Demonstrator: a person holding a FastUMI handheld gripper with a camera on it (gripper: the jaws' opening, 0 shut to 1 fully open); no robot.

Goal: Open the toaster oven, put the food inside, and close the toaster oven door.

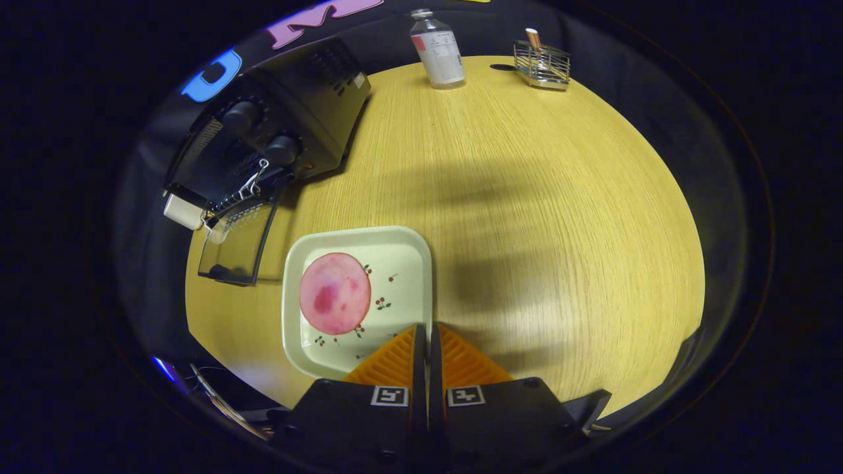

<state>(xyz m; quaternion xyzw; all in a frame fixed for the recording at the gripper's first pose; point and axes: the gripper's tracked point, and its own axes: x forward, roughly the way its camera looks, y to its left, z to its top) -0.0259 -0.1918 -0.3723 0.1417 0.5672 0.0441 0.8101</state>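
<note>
A round pink slice of food lies on a pale square plate with small cherry prints. My gripper is shut on the plate's right rim, one finger over the plate's inside and the other outside it. The black toaster oven stands beyond the plate to the left, two knobs facing me. Its glass door hangs open, folded down toward the table, with a pale handle at its end. A wire rack shows at the oven mouth.
The wooden table stretches ahead and to the right of the fingers. A clear bottle with a label stands at the far edge. A small wire holder with a stick in it sits beside it.
</note>
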